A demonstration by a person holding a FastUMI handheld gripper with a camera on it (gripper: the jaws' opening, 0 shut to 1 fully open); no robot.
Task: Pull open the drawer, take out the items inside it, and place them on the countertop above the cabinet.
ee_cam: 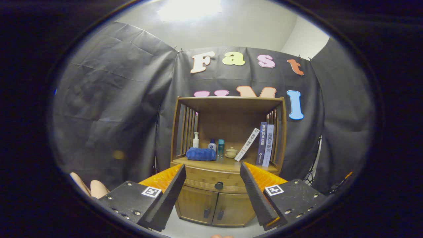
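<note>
We've got the gripper (213,175) aimed at the cabinet (214,201) w/ fingers (168,191) spread wide & holding nothing, the shut drawer (214,183) & its knob (218,185) framed between them, prob. lining up for the pull.

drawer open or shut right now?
Shut. The wooden cabinet's drawer sits flush with its front, dark round knob untouched; the hand-held gripper is open, short of it.

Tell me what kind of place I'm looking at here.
Likely a staged recording booth, not a real home: creased black cloth walls hang behind one small wooden cabinet, its shelf dressed with toiletry bottles and upright books. The gripper has its fingers open, short of the closed drawer's dark round knob.
</note>
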